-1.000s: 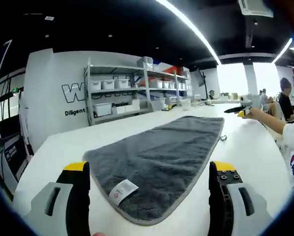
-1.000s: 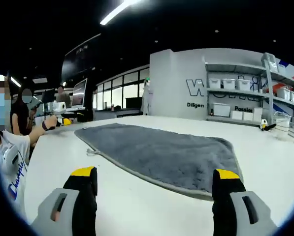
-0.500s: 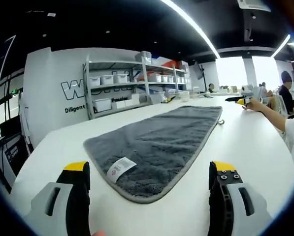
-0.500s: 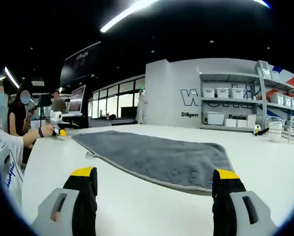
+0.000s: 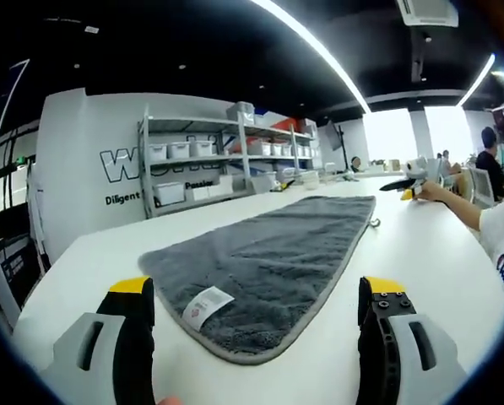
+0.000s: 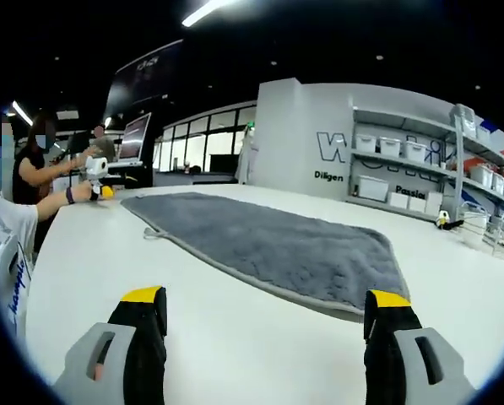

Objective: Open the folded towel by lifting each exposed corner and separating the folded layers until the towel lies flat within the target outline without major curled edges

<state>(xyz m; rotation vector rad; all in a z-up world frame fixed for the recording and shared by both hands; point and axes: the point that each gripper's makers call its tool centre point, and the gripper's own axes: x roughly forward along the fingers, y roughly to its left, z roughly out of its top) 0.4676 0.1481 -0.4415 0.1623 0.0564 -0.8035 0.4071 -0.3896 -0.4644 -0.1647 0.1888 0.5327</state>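
Hovering both tools, left and right, spread empty near towel; next, pinch labelled corner, peel layer.

Towel label print too small

The left gripper view sits low over the white surface, looking along the length of the grey towel from its near end with the label, close by. It faces a shelving rack against a grey wall. The right gripper view is also low and looks across the same towel from its long side, a little farther back. Both views share the towel, the surface, the rack and a seated person's hand.
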